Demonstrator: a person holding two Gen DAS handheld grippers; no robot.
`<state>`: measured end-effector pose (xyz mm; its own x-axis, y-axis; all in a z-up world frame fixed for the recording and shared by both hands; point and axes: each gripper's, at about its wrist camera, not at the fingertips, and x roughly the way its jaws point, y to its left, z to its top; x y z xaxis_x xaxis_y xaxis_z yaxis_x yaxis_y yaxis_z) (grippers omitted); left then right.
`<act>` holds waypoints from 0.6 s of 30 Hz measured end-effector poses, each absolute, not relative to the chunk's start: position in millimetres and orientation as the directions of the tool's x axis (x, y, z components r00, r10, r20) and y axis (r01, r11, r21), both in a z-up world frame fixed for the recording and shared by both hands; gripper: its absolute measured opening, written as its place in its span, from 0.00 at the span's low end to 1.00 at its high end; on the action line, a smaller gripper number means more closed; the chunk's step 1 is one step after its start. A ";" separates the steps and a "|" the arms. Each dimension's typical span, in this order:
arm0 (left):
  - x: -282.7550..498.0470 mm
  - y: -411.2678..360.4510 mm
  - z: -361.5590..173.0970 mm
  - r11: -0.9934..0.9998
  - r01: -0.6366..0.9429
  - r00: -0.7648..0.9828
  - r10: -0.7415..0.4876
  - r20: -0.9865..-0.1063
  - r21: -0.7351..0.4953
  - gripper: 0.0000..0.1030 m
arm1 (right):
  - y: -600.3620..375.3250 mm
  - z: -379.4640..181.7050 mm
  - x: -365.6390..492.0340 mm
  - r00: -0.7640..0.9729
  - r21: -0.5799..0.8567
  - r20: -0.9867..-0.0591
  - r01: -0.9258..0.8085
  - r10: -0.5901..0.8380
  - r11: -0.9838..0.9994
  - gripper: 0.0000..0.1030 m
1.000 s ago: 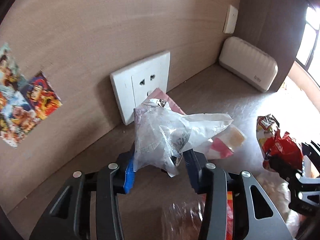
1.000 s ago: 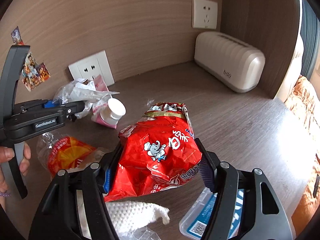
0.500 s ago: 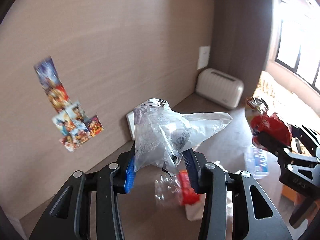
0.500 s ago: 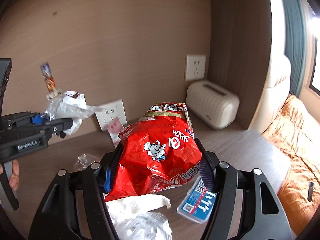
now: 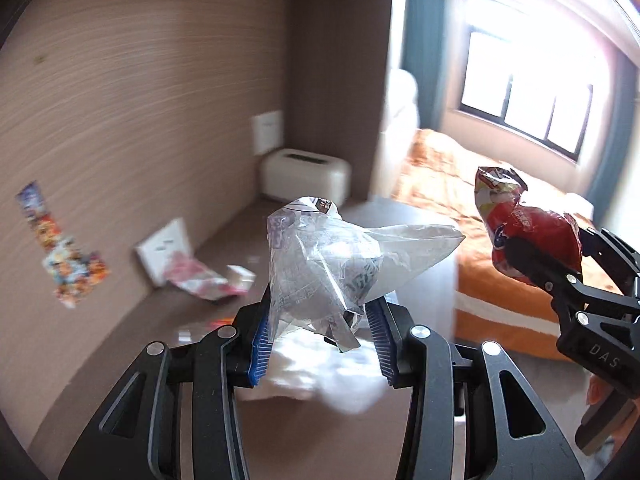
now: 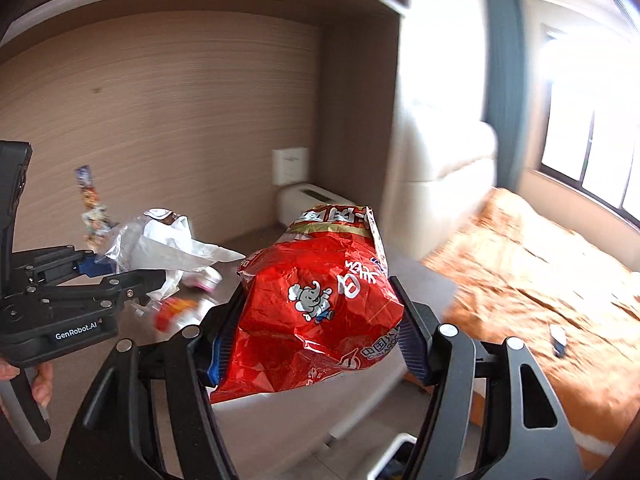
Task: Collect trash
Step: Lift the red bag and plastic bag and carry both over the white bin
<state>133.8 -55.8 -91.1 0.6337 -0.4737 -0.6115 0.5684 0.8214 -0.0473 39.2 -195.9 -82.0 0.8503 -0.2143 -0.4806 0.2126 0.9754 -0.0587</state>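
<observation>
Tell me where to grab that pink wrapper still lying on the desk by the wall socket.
Probably take the pink wrapper by its free outer edge, coming from the open desk side: it lies flat with its far end against the wall socket, so the wall blocks that side. Blur hides finer detail.

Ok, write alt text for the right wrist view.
The right hand-held gripper is shut on a crumpled red snack bag above a brown desk. At left, the left hand-held gripper holds a clear plastic bag; an orange bed lies right.
</observation>
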 end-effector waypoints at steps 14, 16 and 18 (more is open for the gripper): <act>63.7 -218.6 -156.2 0.656 0.754 0.468 -0.555 -0.688 -0.017 0.41 | -319.3 -132.8 -53.7 0.740 -0.048 -0.546 0.441 -0.393 0.896 0.65; 57.2 -240.8 -173.3 0.656 0.755 0.451 -0.539 -0.712 -0.018 0.41 | -336.8 -145.1 -58.3 0.730 -0.048 -0.564 0.438 -0.386 0.898 0.65; 49.2 -263.6 -193.1 0.651 0.759 0.429 -0.527 -0.734 -0.024 0.41 | -353.8 -156.3 -64.8 0.725 -0.047 -0.575 0.433 -0.379 0.900 0.65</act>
<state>49.2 -263.6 -193.1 0.4286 -0.5271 -0.7338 0.7588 0.6509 -0.0243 -64.8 -353.8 -156.3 0.7251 -0.3787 -0.5751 0.4328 0.9002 -0.0471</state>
